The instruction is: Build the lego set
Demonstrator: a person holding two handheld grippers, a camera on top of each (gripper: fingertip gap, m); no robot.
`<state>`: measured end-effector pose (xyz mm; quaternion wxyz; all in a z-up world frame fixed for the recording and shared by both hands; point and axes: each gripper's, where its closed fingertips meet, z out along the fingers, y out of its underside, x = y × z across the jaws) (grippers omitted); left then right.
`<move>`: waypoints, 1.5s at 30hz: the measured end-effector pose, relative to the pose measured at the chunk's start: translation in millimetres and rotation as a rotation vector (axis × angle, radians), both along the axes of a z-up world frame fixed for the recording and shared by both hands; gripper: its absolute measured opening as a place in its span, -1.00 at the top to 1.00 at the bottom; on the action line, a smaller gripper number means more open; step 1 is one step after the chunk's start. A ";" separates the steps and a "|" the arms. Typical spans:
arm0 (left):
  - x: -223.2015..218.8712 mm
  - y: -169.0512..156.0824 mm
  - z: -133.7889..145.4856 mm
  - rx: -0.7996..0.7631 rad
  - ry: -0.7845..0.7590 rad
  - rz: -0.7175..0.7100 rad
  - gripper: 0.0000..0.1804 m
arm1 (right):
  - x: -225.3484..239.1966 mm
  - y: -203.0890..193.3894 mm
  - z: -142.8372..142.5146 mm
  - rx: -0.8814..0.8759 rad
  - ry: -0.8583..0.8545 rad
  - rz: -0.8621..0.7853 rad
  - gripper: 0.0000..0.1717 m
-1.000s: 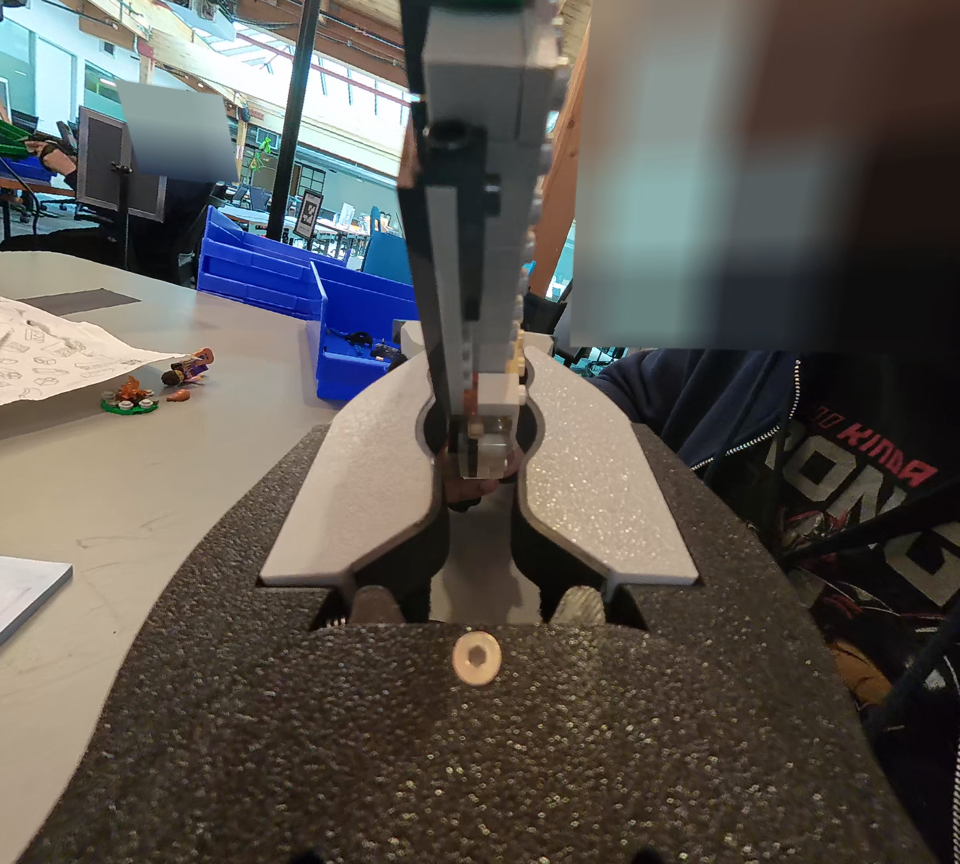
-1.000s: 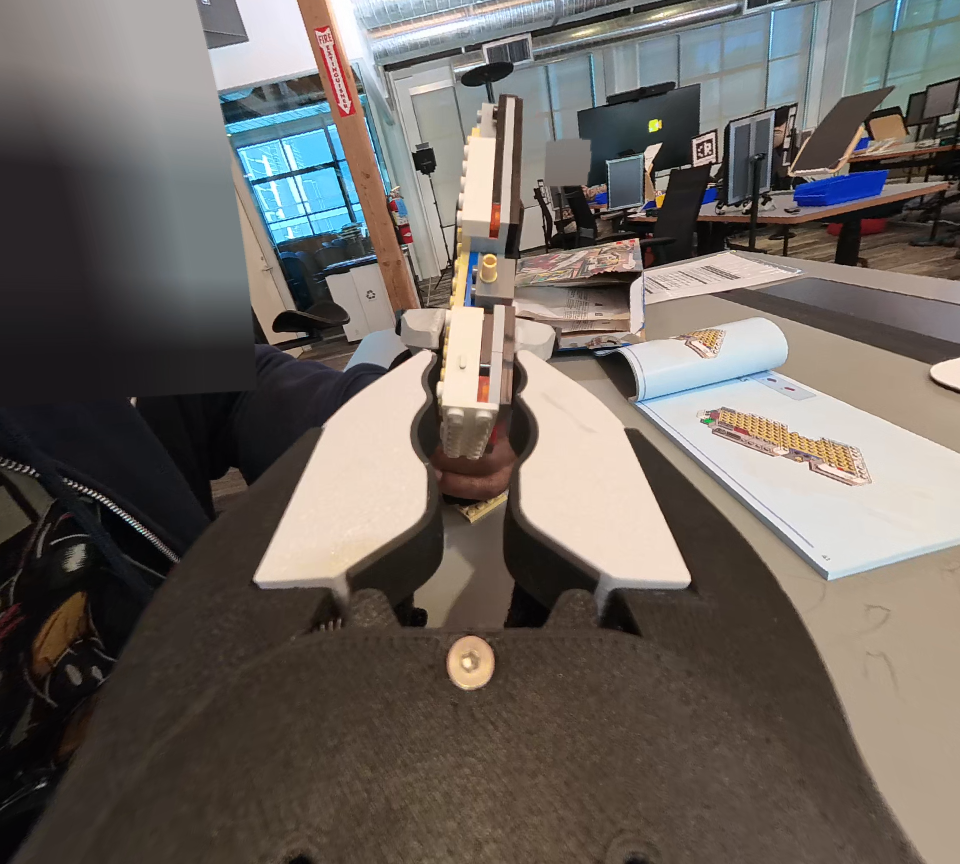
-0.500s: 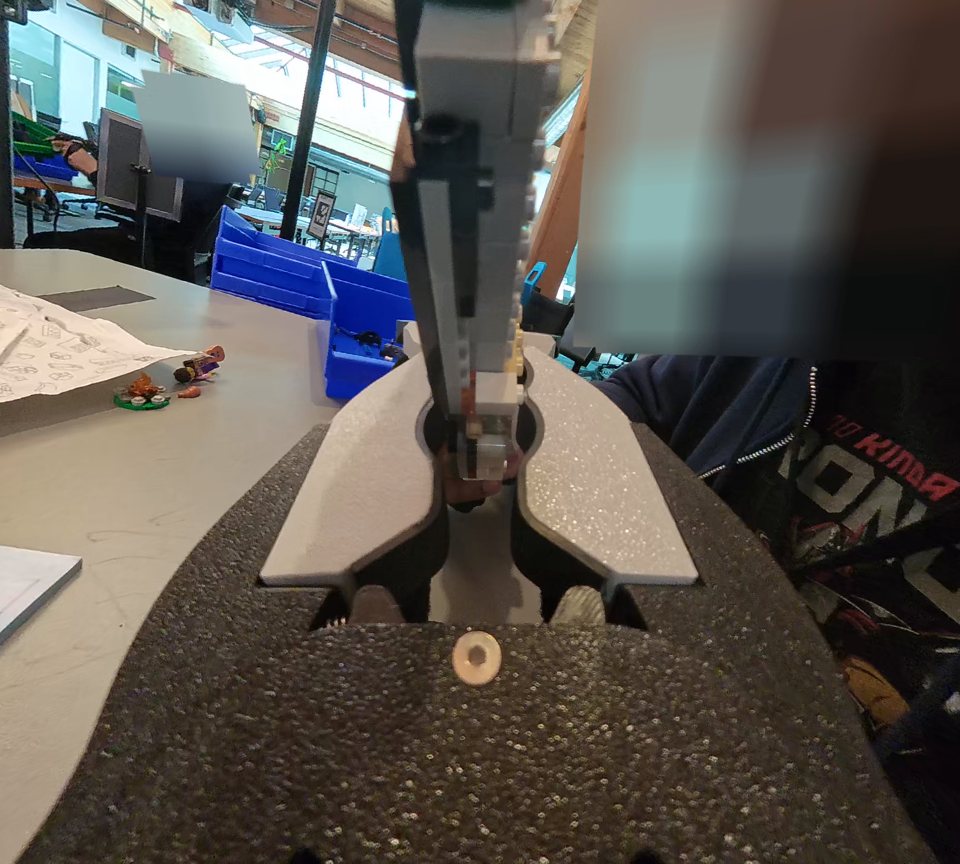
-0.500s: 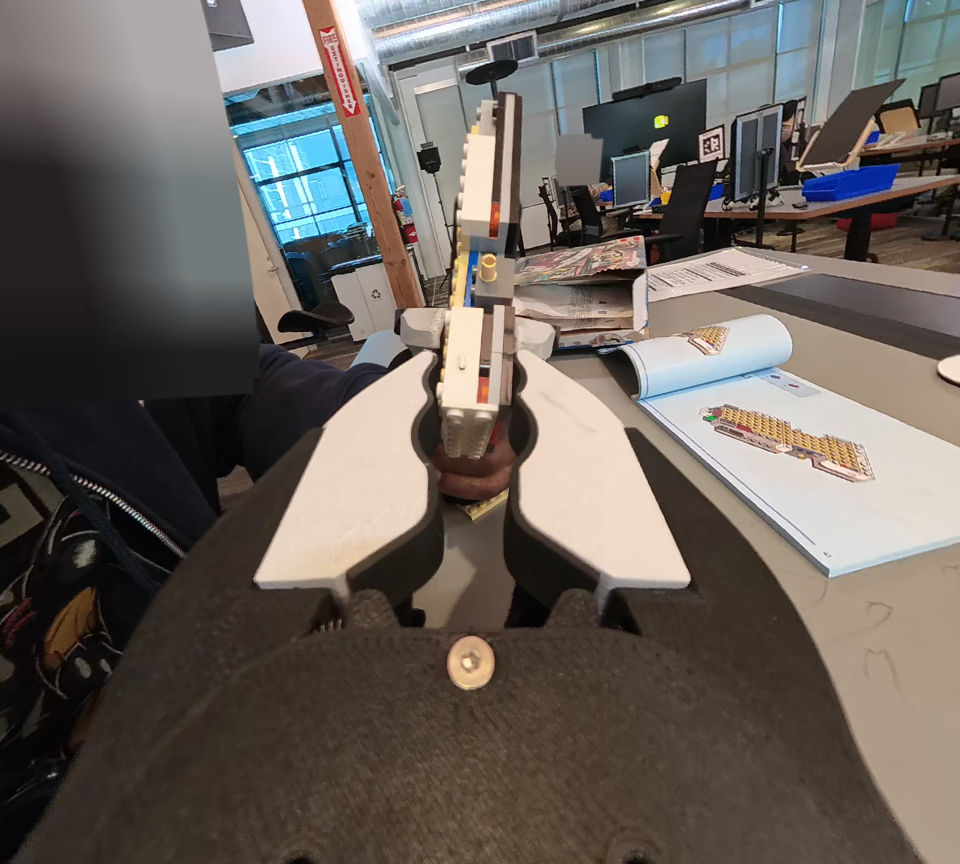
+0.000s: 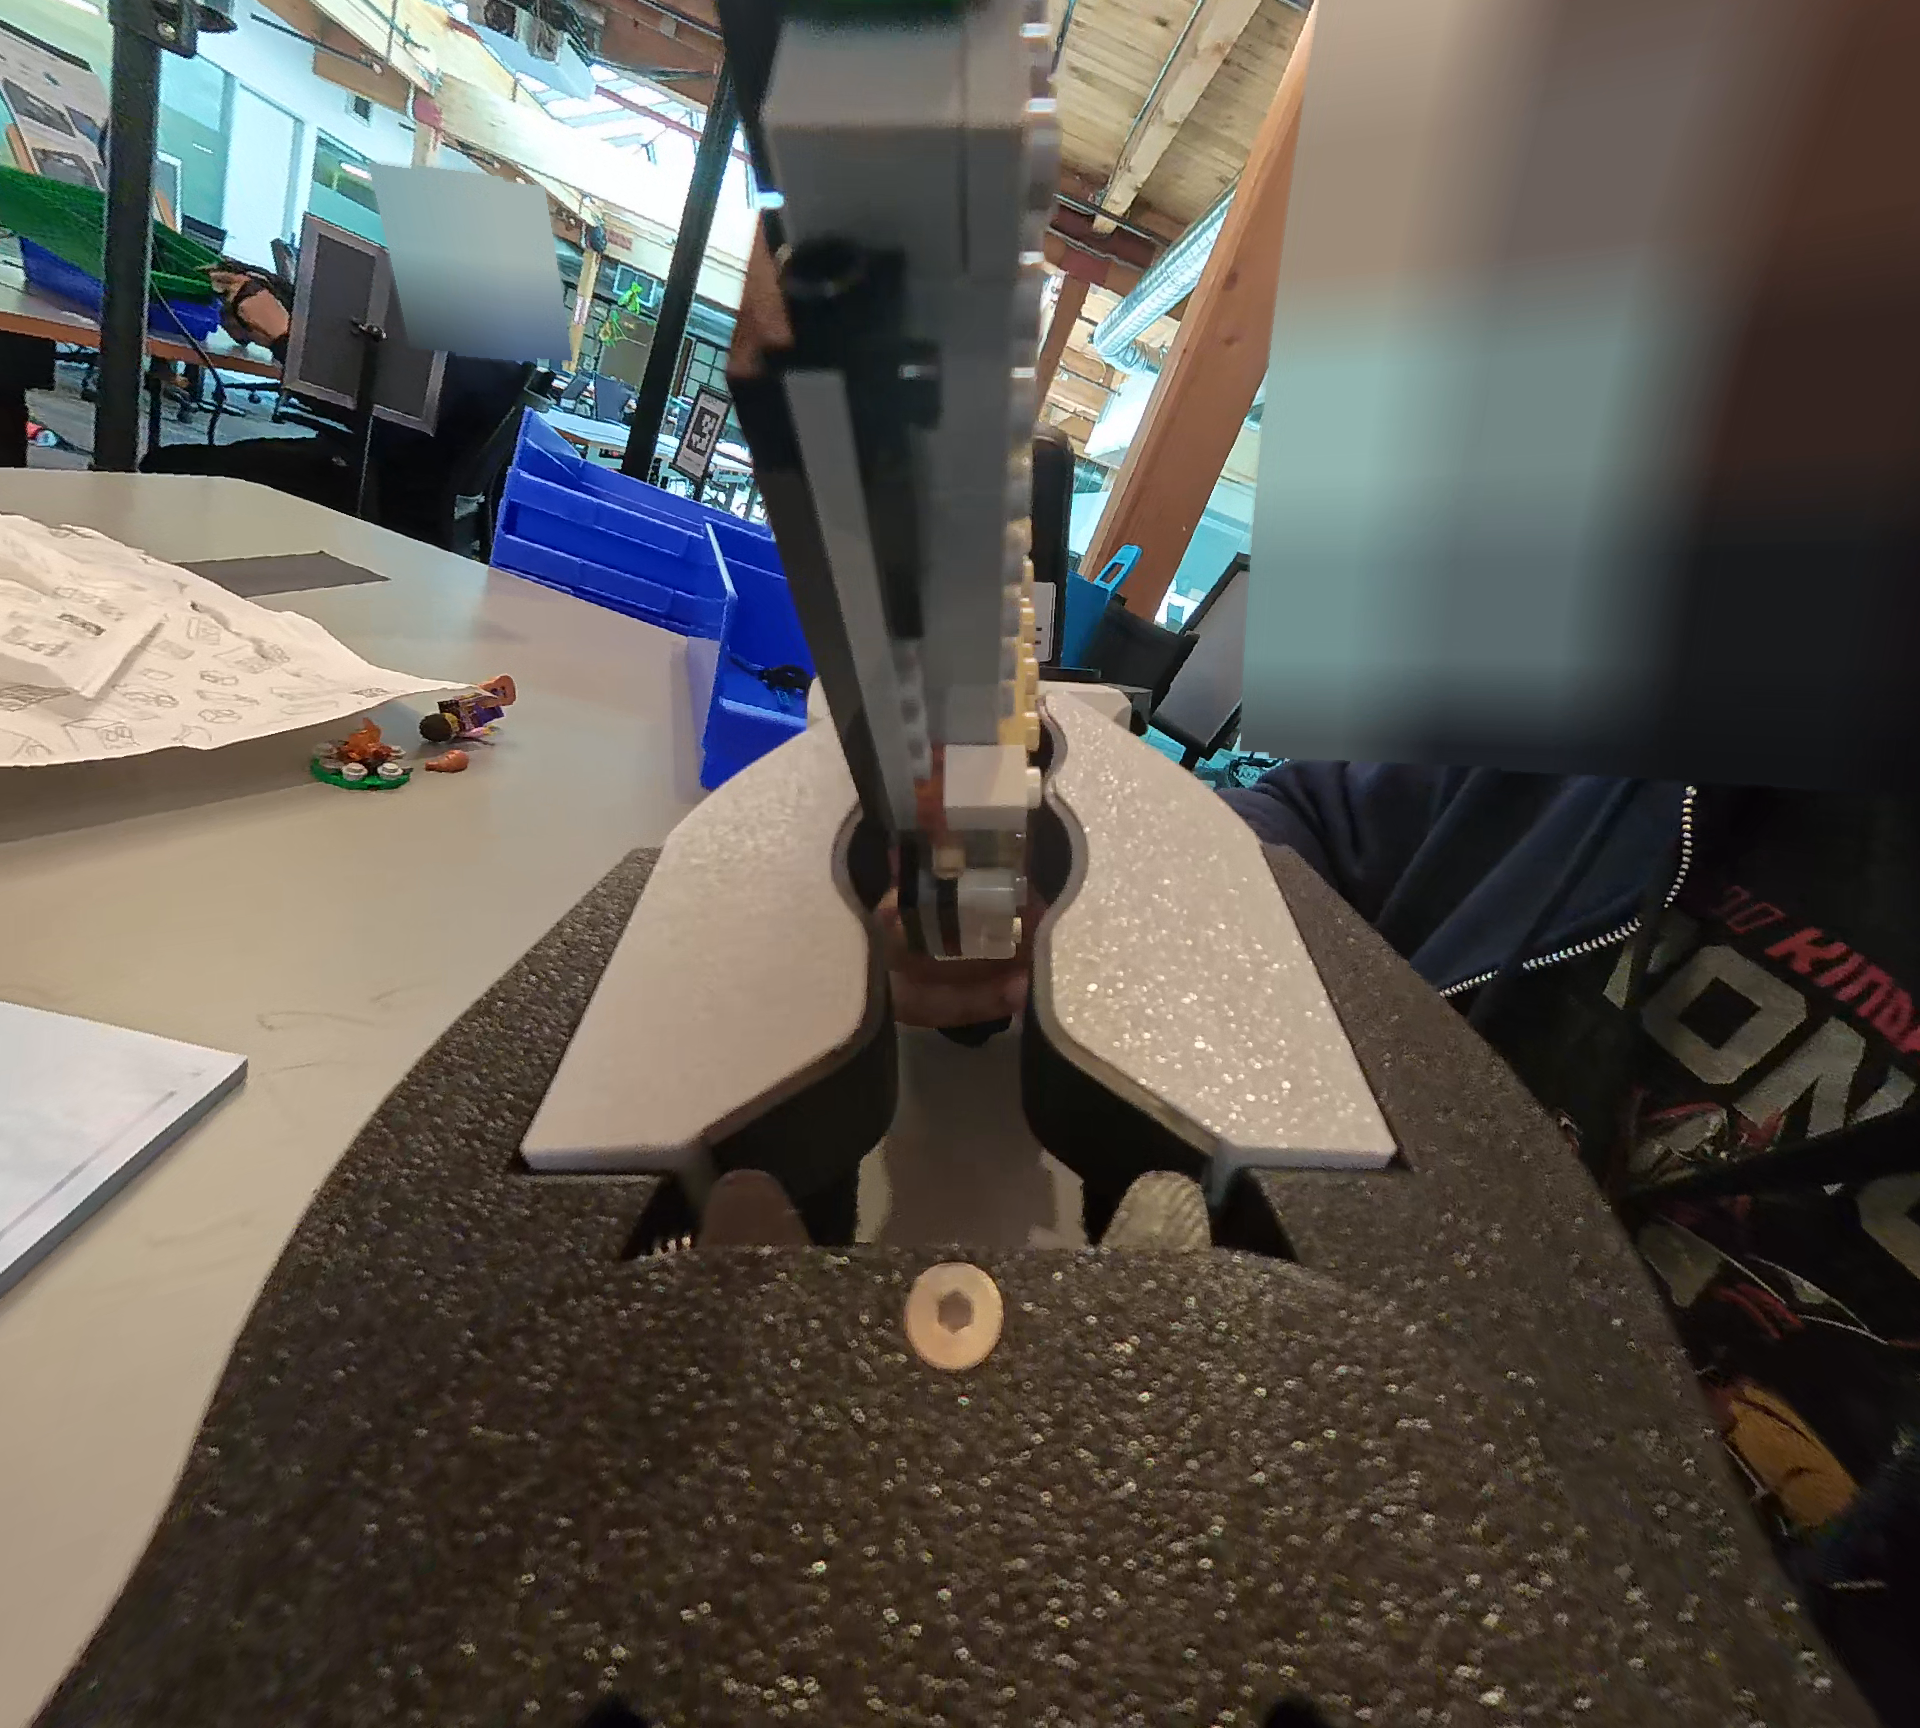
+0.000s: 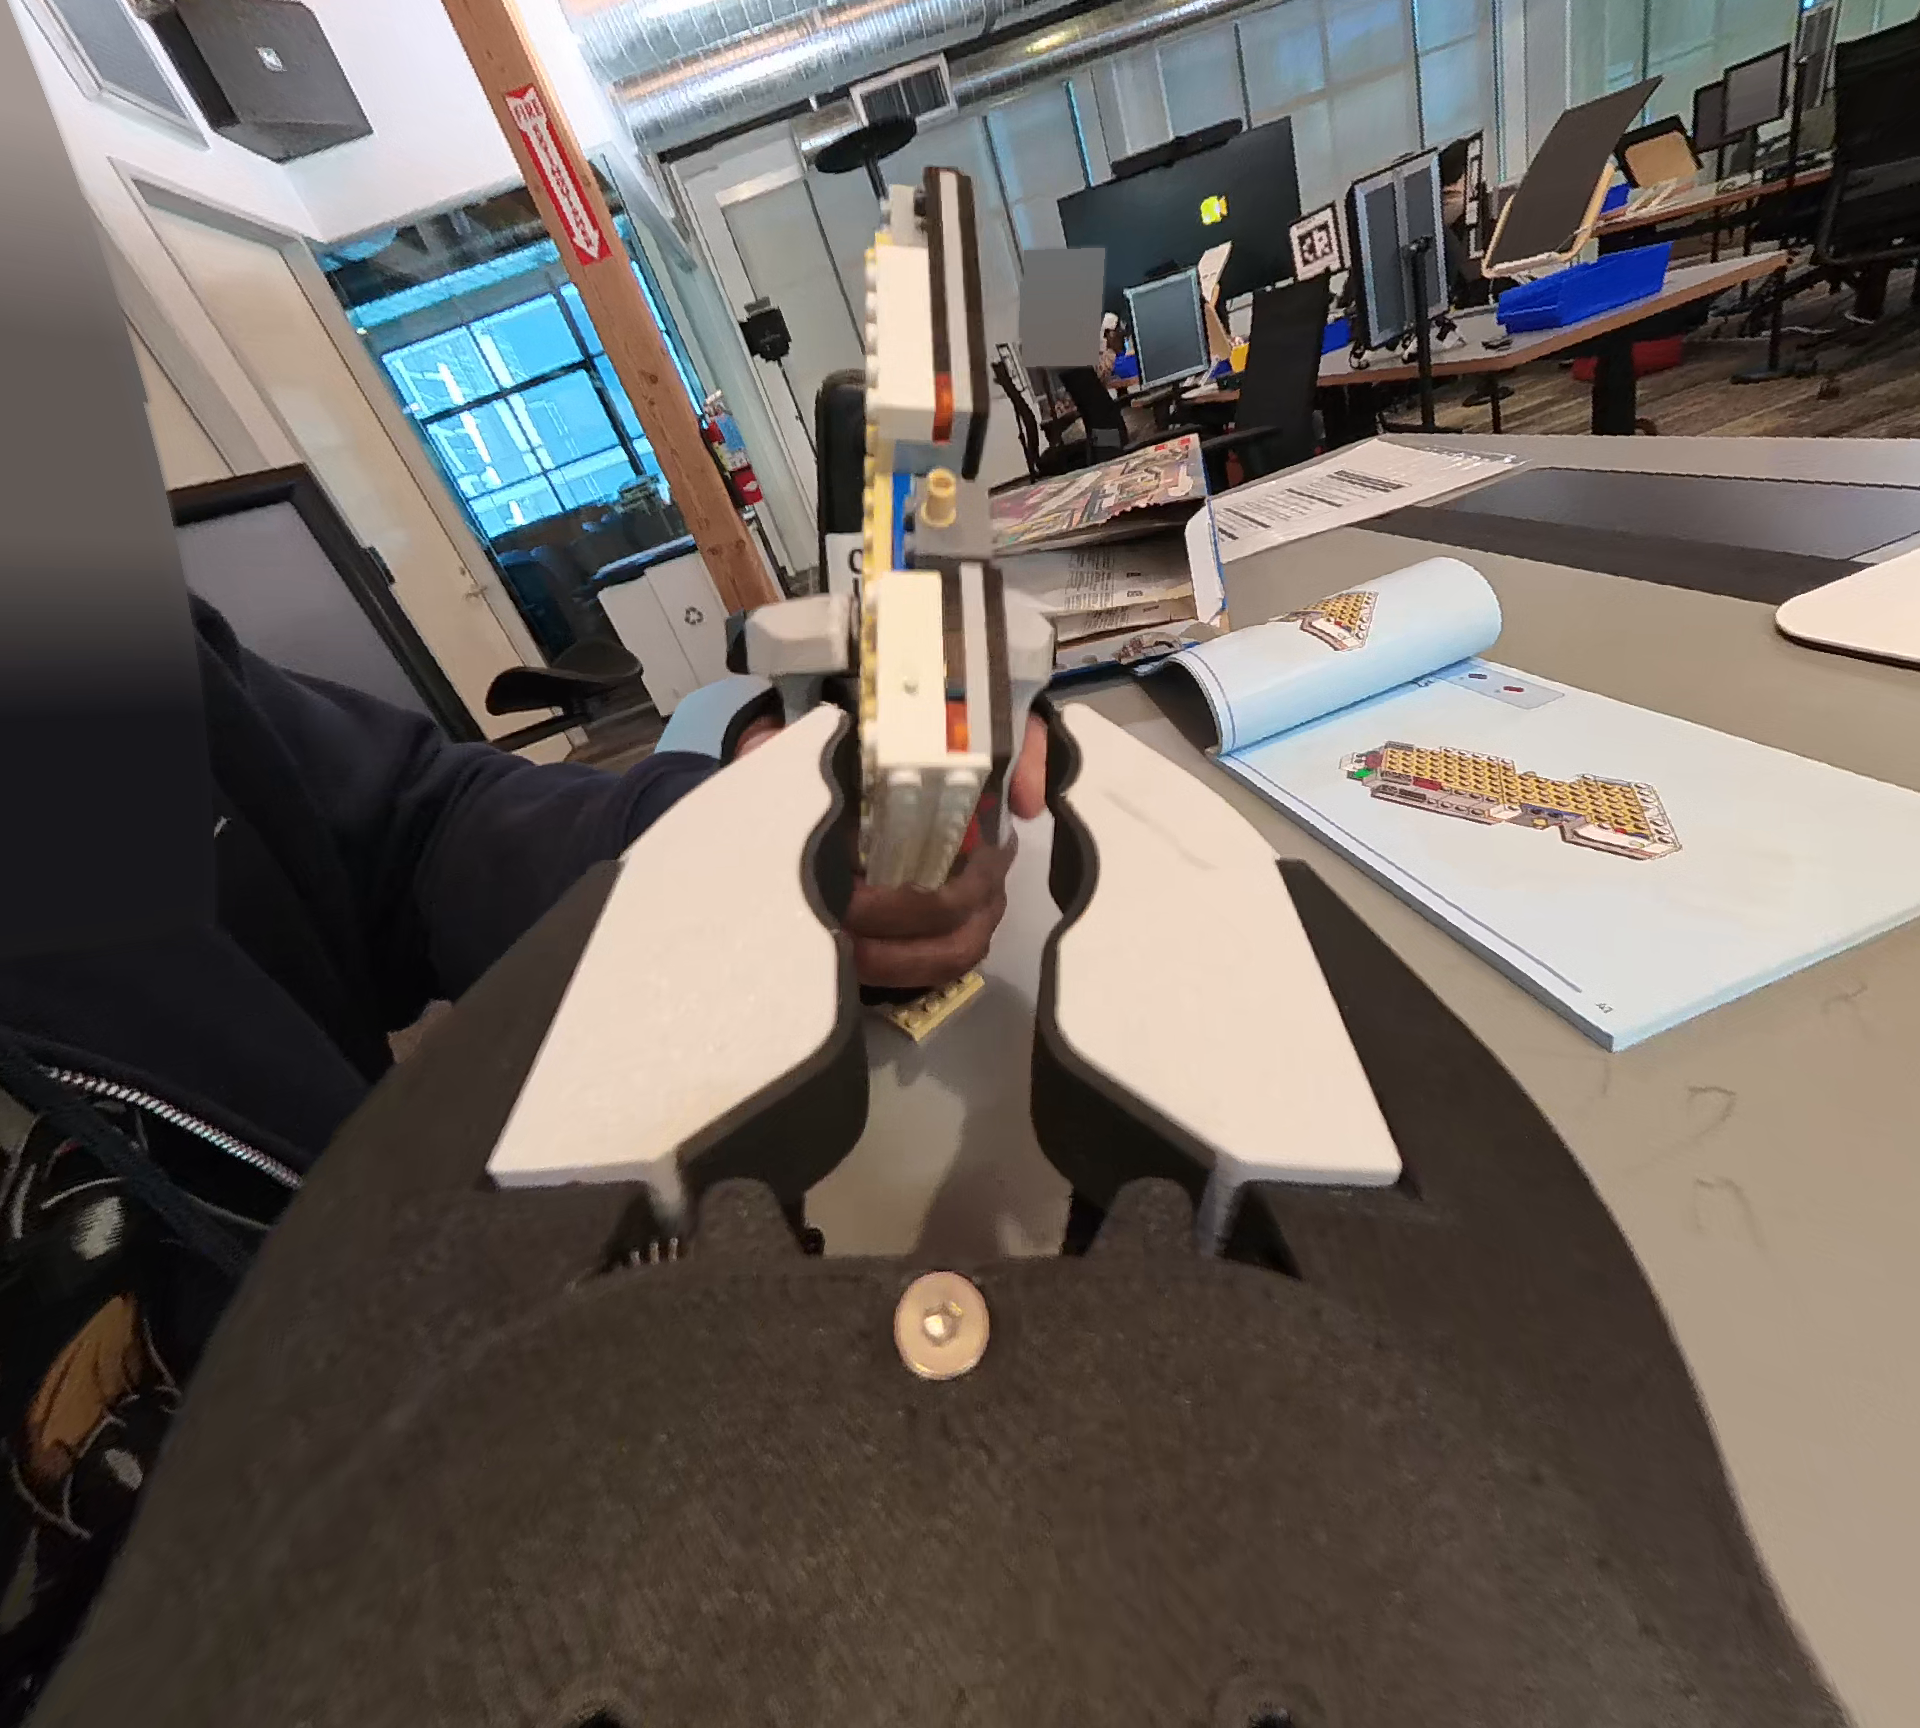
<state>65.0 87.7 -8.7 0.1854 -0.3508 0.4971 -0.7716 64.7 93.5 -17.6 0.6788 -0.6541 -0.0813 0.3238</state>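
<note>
Currently a long brick model (image 5: 894,431) is held upright above the table (image 5: 312,930), clamped at its lower end by the left gripper (image 5: 961,805), whose pads are pressed against both of its faces. The right gripper (image 6: 940,774) is set narrowly open around the near end of the model; a sliver of gap is seen on each side, so nothing is gripped by it. Just below the model a person's hand (image 6: 914,920) is seen, and under that a small tan plate (image 6: 935,1013) lies on the table. Since the model is tall and is pinched at one end only, a firm, square clamp is judged necessary, with no twisting. To the right of the model an open instruction booklet (image 6: 1507,795) is spread; behind it, in the left view, blue bins (image 5: 623,525) are stacked.
</note>
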 end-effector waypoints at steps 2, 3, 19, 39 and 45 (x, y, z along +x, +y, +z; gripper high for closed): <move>1.3 -2.1 -1.8 0.000 0.010 -0.004 0.73 | -2.3 -2.2 1.4 0.022 0.002 0.010 0.69; 0.7 -2.7 -1.4 -0.012 0.009 -0.015 0.73 | -3.2 -2.8 2.3 0.030 0.006 0.012 0.70; -2.9 -5.5 0.2 -0.010 -0.013 -0.032 0.73 | -9.3 -5.7 0.7 0.037 0.006 0.077 0.72; -6.1 -20.2 -15.7 0.167 0.058 -0.104 0.73 | -9.9 -12.7 3.9 0.030 -0.195 0.081 0.71; -6.5 -19.3 -15.2 0.148 0.067 -0.112 0.73 | -11.0 -12.2 4.0 0.036 -0.166 0.081 0.72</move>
